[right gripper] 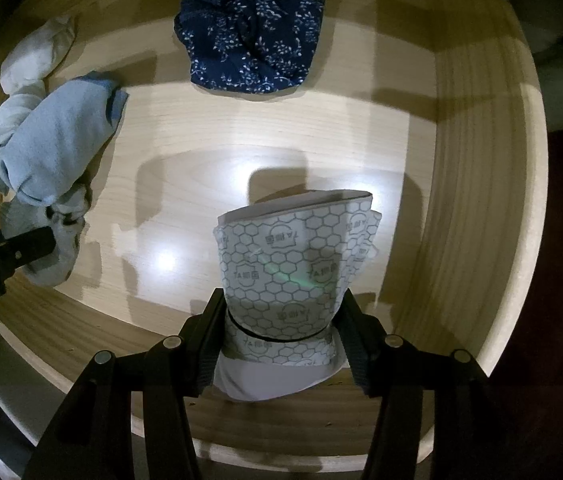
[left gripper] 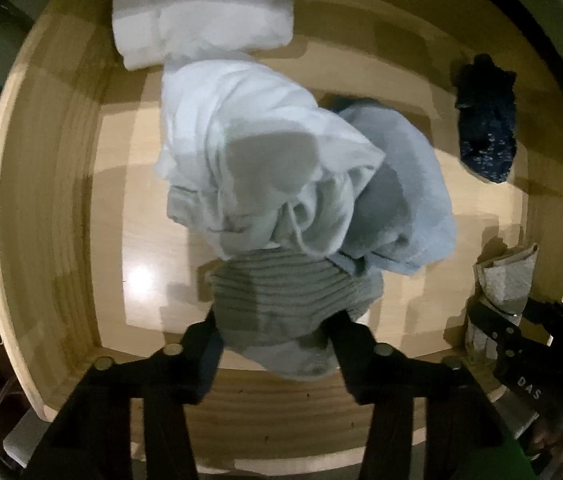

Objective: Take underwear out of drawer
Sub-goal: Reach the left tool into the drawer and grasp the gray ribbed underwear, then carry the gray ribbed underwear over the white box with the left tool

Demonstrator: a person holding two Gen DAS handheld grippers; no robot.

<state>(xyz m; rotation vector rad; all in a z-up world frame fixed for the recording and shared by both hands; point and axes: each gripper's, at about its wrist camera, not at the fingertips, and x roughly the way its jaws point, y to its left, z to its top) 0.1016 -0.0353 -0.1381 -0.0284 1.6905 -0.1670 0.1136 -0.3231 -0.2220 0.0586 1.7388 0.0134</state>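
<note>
Nearest, the left gripper (left gripper: pixel 277 340) clamps a grey-and-white underwear bundle (left gripper: pixel 281 184), and the right gripper (right gripper: pixel 279 344) pinches a honeycomb-printed pack (right gripper: pixel 293 272) stamped with repeating badge logos whose characters I cannot read. Both hang above the pale wooden drawer (right gripper: pixel 201 128). Farther back lie a navy floral garment (right gripper: pixel 251 26) and a folded white roll (left gripper: pixel 201 16). Beyond the rim the room is dark.

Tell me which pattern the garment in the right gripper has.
Grey hexagon print on white, clearest in the right wrist view.
</note>
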